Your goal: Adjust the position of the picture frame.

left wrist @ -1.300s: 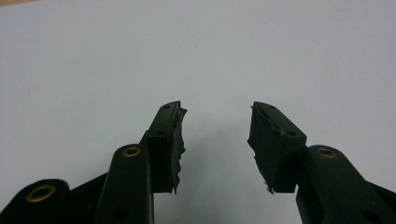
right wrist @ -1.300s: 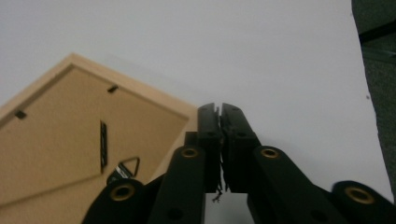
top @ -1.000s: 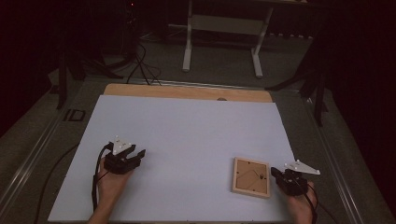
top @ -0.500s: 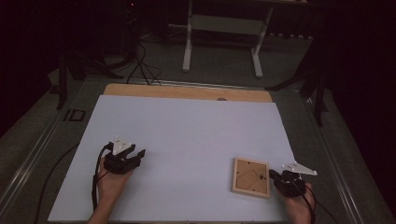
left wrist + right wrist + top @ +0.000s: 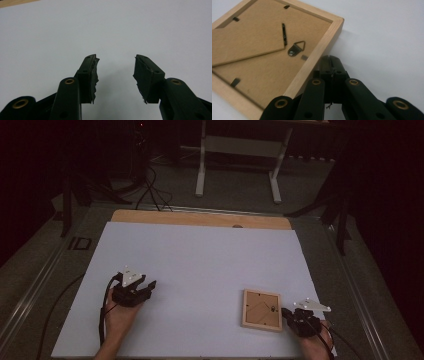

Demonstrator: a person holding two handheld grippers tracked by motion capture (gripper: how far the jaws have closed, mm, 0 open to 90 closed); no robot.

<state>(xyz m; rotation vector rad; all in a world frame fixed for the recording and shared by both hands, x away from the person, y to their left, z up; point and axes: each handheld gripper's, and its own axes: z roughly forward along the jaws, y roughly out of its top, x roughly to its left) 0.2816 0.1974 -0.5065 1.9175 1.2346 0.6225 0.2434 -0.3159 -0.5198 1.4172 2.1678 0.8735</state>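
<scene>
A small wooden picture frame [image 5: 261, 309] lies face down on the white sheet near the front right, its brown backing and metal hanger [image 5: 296, 48] turned up. My right gripper [image 5: 286, 312] rests just right of it, jaws shut on nothing, tips against the frame's right edge [image 5: 330, 59]. Over at the front left my left gripper [image 5: 148, 287] sits on the sheet in a hand, open, with bare white surface between its pads [image 5: 115, 71].
The white sheet [image 5: 200, 265] covers a wooden board whose far edge [image 5: 200, 218] shows. Beyond it are a dark floor, cables [image 5: 150, 190] and a white table stand [image 5: 237, 150]. Metal rails run along both sides of the table.
The right gripper has edged slightly toward the front beside the frame. The left gripper and the frame have stayed put.
</scene>
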